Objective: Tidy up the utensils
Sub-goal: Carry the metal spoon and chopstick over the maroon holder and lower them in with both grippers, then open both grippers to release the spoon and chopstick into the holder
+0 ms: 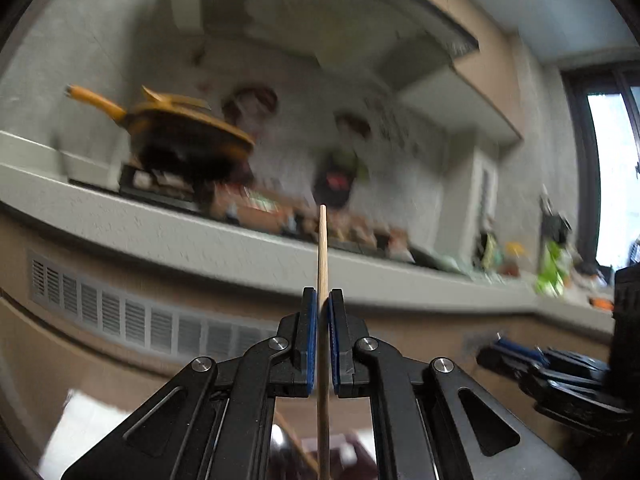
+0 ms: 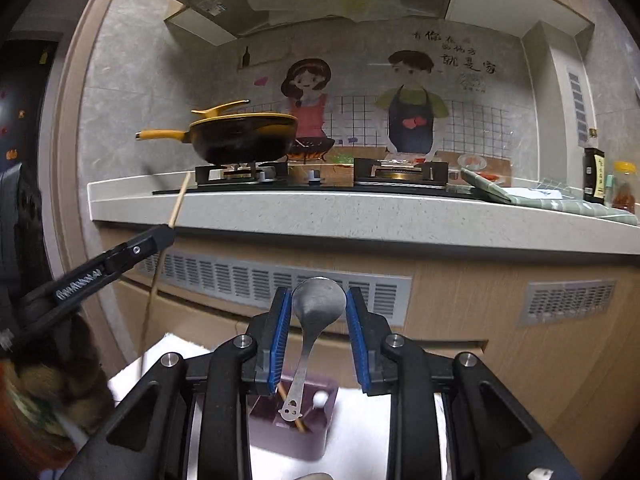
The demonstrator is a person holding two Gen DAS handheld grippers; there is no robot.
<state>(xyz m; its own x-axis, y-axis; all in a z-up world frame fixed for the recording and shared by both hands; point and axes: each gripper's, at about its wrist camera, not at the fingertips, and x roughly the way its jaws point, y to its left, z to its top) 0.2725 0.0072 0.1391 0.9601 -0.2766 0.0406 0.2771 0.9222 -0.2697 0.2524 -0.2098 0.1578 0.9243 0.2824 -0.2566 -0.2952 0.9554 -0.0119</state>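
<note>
The left gripper (image 1: 323,312) is clamped on a thin, light, stiff chopstick (image 1: 322,248) near its middle, while the right gripper (image 2: 316,320) holds a slippery metal spoon (image 2: 318,308) by its bowl above the purple holder (image 2: 316,420)

One spoon (image 2: 318,308), two chopsticks – one held (image 1: 322,248), one in the single purple holder (image 2: 316,432), one pan (image 2: 244,136)

dim, perhaps motion-blurred, fisheye-warped edges
</note>
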